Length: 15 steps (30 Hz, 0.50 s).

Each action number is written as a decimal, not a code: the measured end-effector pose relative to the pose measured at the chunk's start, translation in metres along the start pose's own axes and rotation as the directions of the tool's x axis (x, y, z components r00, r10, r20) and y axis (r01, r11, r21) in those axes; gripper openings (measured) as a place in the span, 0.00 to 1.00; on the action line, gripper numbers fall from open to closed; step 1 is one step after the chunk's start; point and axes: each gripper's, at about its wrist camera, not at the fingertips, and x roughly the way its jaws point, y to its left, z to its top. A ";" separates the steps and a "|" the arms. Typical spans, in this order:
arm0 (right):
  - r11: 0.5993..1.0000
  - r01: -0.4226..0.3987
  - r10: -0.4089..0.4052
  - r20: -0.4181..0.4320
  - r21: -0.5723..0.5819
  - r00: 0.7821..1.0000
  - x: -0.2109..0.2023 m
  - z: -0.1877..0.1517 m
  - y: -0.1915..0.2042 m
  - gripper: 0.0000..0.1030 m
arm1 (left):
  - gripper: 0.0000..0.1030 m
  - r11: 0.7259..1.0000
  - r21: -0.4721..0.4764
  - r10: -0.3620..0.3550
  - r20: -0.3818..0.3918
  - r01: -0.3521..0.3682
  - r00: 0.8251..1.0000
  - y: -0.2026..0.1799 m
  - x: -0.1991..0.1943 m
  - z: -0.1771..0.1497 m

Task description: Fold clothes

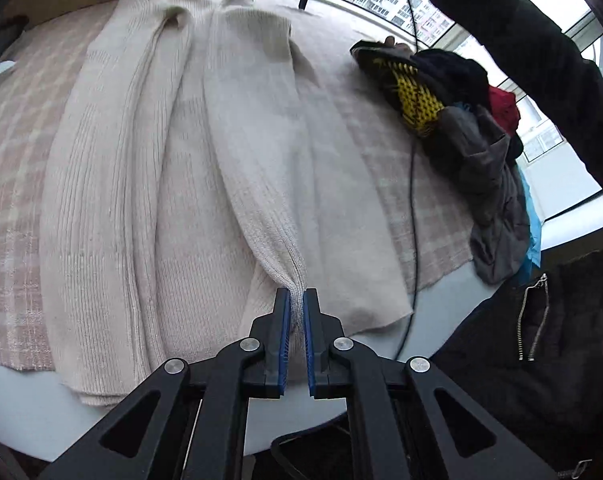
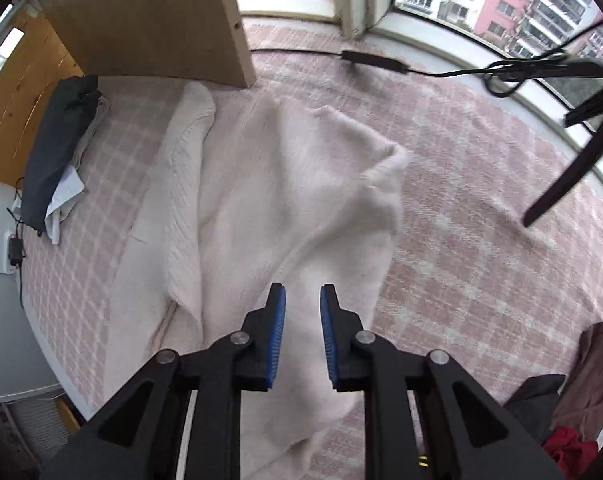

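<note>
I am holding the left gripper (image 1: 297, 300) nearly shut, its blue pads (image 1: 286, 320) pinching a bunched fold of the cream knit sweater (image 1: 149, 168) right at the tips. The garment is lying lengthwise ahead of those fingers, spread over the checked cloth (image 1: 17, 184) on the surface.

I am keeping the right gripper (image 2: 302, 296) parted by a narrow gap. Sweater fabric is showing between and below its fingers, but I cannot tell whether the pads are pressing on it; it is looking loose to me.

Risks I am noting:
- The left grip is taking only a thin ridge of ribbing. Any pull is likely to be stretching the knit or slipping it out.
- If the right fingers are not gripping, a lift is going to be one-sided, dragging the sweater askew and skewing the fold.
- The raised flap (image 2: 381, 160) beyond the right fingers is looking blurred and unsettled; it may be flopping over unevenly.
- A black cable (image 1: 412, 200) is trailing to the right of the left fingers, near the sweater edge, and could be snagging.
- The clothes pile (image 1: 477, 152) further right is lying close enough to be getting swept.
</note>
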 end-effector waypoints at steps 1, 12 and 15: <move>1.000 0.022 -0.022 0.028 0.003 0.999 -0.008 -0.008 -0.009 0.18 | 0.06 1.000 0.001 0.005 -0.009 -0.005 1.000 0.003 0.003 -0.001; 0.999 0.001 -0.001 0.013 -0.054 1.000 0.018 -0.114 -0.034 0.18 | 0.07 0.999 0.030 0.017 -0.013 -0.017 1.000 0.011 -0.010 -0.005; 0.997 -0.044 0.044 0.000 -0.066 0.999 0.028 -0.117 -0.029 0.18 | 0.07 0.999 0.039 0.018 -0.023 -0.017 1.000 0.011 -0.008 -0.006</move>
